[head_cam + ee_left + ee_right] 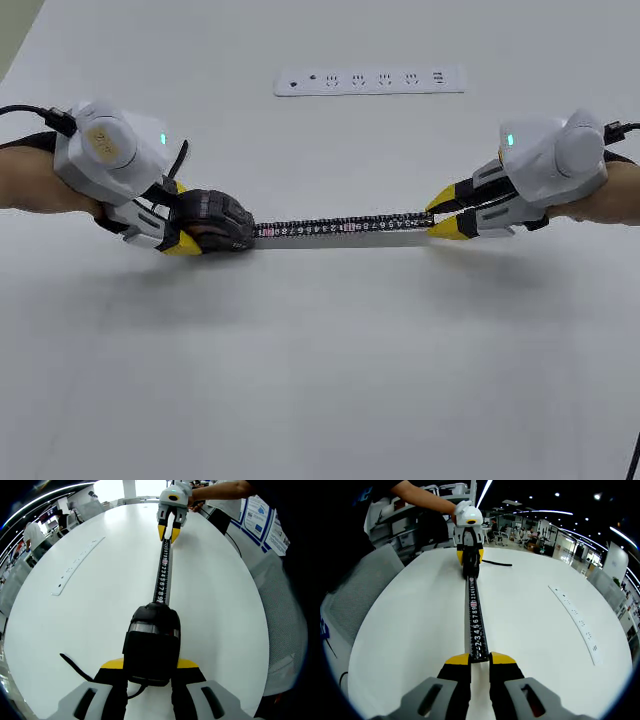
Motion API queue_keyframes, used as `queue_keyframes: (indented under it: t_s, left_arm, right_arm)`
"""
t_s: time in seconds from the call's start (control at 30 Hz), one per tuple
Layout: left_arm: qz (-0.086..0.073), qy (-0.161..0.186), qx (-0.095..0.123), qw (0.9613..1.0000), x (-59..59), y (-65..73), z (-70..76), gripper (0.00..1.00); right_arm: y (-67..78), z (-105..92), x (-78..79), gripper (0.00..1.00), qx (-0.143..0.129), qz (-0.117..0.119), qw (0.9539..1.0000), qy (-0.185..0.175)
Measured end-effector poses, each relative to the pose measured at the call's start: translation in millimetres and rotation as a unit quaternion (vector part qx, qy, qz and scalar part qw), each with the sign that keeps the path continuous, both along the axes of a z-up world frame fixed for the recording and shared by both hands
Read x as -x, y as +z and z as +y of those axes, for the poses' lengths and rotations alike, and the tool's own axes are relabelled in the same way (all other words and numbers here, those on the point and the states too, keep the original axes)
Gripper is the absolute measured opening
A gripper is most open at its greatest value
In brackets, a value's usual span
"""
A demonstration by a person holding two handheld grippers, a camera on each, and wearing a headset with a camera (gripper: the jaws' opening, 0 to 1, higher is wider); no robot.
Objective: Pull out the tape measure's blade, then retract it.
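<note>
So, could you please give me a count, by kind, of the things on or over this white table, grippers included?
Grippers: 2, the left gripper shut on the tape measure, the right gripper shut on the blade near its end.
Tape measures: 1, with its blade pulled out.
Power strips: 1, the power strip.
Total: 4.

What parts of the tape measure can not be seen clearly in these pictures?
- End hook of the blade: right gripper view, hidden between the shut tips of the right gripper.
- Numbers on the blade: head view, too small to read.
- Gripped sides of the tape measure case: left gripper view, covered by the jaws of the left gripper.
- Markings on the power strip: head view, too small.
</note>
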State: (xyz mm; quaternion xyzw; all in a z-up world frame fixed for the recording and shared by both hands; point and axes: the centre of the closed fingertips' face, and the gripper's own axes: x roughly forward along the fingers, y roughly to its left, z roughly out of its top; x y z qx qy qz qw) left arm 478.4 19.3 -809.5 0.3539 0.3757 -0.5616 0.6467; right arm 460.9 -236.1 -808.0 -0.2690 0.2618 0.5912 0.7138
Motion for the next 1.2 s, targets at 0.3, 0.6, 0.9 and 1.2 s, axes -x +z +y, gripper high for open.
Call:
queue_keyframes:
  t_s: [0.3,0.6,0.9,1.2]
  left_arm:
    - [0.001,-0.001,-0.002,1.0,-0.5,-1.0,-0.2,0.3]
    - [0.003,0.0,-0.003,1.0,-0.4,-0.6,-0.9,0.3]
    - [0.003,0.0,-0.012,0.9999,-0.5,-0.7,-3.0,0.31]
    - [0.003,0.001,-0.013,0.9999,-0.4,-1.0,-3.1,0.31]
  right_arm:
    - [-0.4,-9.8,1.0,0.11,0.004,0.001,1.0,-0.003]
    - [-1.8,-18.9,1.1,0.11,0.015,0.001,0.9999,-0.007]
    - [-8.6,-18.4,0.2,0.12,0.034,-0.007,0.9994,-0.004]
    - [-15.2,-17.7,2.0,0.13,0.047,-0.005,0.9989,0.001]
